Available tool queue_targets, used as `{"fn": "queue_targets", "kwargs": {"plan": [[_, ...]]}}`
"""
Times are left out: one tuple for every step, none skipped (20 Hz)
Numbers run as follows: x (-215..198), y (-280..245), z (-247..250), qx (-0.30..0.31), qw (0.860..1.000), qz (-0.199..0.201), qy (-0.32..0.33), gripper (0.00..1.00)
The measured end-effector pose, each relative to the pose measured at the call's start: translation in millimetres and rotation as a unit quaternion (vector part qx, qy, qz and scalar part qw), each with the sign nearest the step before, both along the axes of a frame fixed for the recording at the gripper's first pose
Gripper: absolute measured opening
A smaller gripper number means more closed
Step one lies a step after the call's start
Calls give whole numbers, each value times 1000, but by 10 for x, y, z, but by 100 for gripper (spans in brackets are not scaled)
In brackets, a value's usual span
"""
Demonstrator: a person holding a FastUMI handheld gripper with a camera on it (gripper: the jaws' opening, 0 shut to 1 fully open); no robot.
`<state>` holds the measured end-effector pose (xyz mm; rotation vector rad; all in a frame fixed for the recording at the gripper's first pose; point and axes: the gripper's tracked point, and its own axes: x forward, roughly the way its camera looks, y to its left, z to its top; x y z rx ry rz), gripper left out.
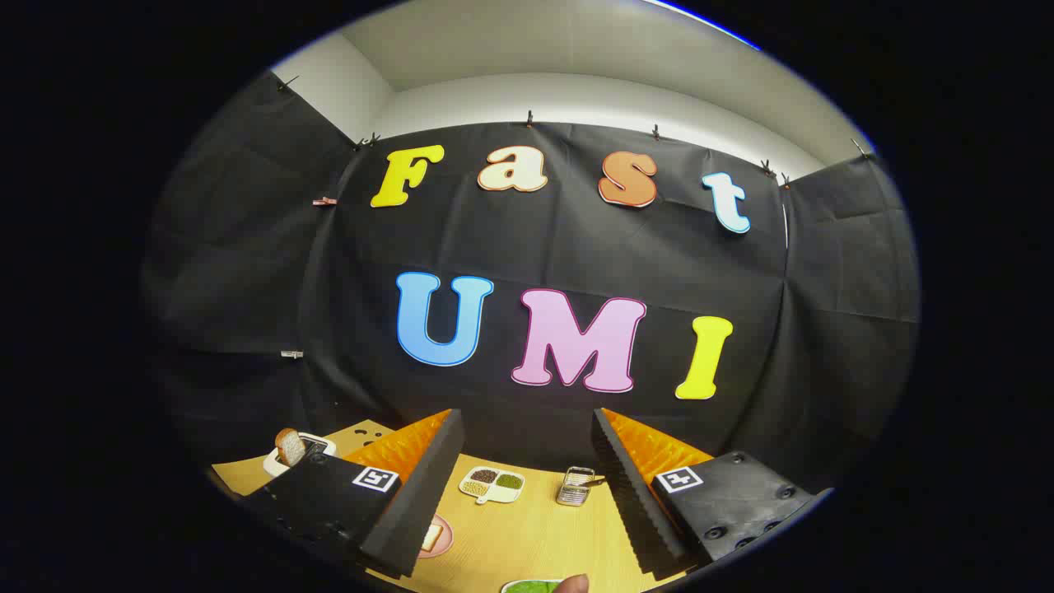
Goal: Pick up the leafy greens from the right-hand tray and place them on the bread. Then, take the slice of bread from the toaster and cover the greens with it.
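Note:
My gripper (527, 486) is open, held above the wooden table (527, 527), with nothing between its two ribbed fingers (420, 486). Near the left finger's base a pink plate (440, 537) holds a slice of bread (431, 535), partly hidden by that finger. A white toaster (300, 451) stands beyond the left finger with a brown bread slice (289, 445) sticking up from it. Close below, between the fingers, the green of the leafy greens (531, 586) peeks in, with a fingertip of a person (571, 584) beside it.
A white divided dish (492, 483) with dark, green and pale fillings lies on the table ahead between the fingers. A small metal wire basket (578, 485) stands to its right, close to the right finger. The black cloth wall rises just behind the table.

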<state>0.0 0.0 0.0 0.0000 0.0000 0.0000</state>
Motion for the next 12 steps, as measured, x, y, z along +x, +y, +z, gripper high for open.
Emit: {"fn": "queue_targets", "kwargs": {"plan": [[-3,2,-3,0,1000,0,0,97],[0,0,-2,0,1000,1,0,97],[-11,-4,-13,0,1000,1,1,97],[-10,-5,-13,0,1000,2,2,97],[-17,-3,-14,0,1000,1,2,97],[-10,-1,-11,0,1000,2,3,97],[-17,7,-10,0,1000,2,2,97],[-14,9,-11,0,1000,3,3,97],[-4,3,-19,0,1000,3,4,97],[6,9,-21,1,1000,5,5,97],[11,29,-32,2,1000,6,6,97],[7,31,-26,2,1000,6,6,97]]}}
